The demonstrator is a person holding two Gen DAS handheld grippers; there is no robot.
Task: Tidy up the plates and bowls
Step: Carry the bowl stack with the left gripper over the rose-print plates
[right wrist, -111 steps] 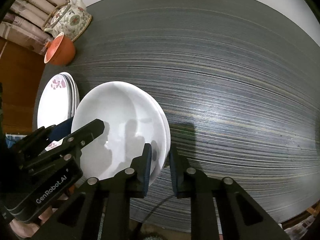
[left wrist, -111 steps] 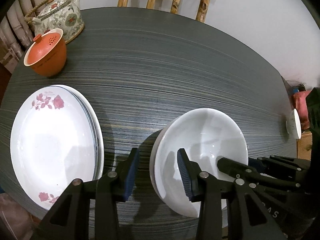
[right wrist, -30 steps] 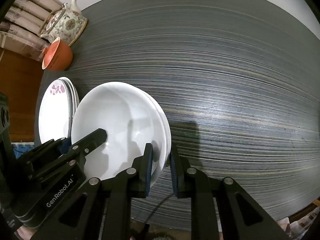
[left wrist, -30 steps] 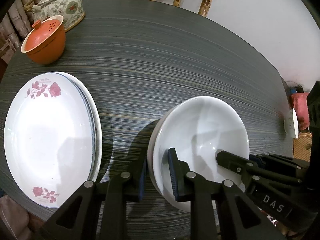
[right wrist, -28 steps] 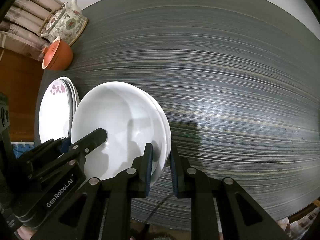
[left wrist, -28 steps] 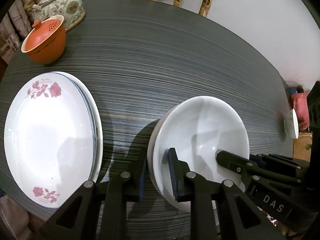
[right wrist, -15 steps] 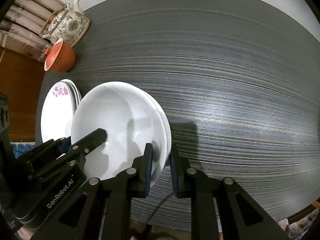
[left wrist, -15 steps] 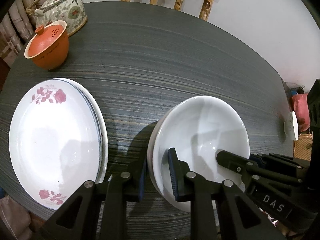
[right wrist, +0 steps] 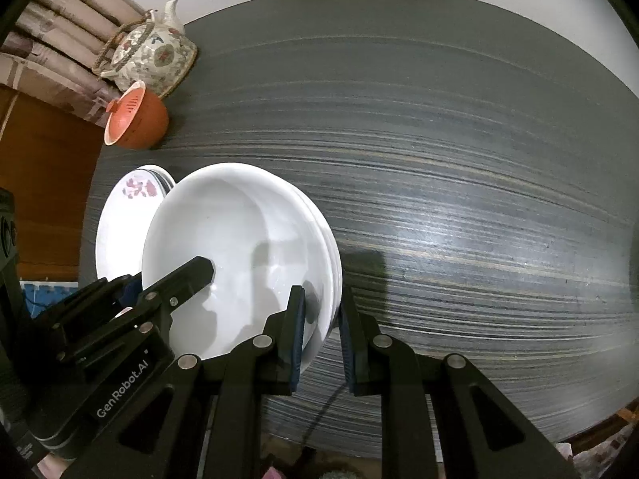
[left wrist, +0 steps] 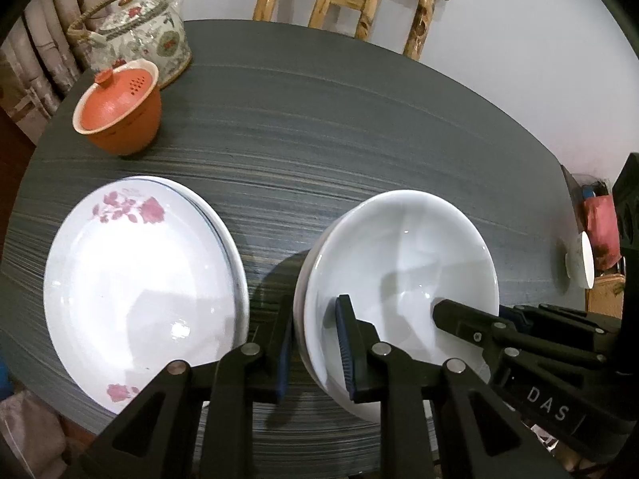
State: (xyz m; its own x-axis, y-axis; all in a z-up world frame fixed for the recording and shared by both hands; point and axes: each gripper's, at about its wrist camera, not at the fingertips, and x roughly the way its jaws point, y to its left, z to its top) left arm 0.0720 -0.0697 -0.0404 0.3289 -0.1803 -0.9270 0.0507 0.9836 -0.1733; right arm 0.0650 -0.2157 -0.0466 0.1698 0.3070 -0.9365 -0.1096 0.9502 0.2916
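- Bowls (left wrist: 399,255), a nested white stack, sit at the near edge of the dark striped bench (left wrist: 339,127), just right of the plates.
- Left gripper (left wrist: 315,343) has its jaws pinching the stack's left rim, one pad inside, one outside.
- Right gripper (right wrist: 321,335) is doing the same on the opposite rim, jaws clamped across it.
- Whether the stack is touching the bench or lifted off it, can't tell tbh.
- Plates (left wrist: 135,275) with pink flowers are stacked at the bench's left edge.
- Orange lidded cup (left wrist: 118,119) and a floral teapot (left wrist: 139,36) sit at the far left corner, touching or nearly so.
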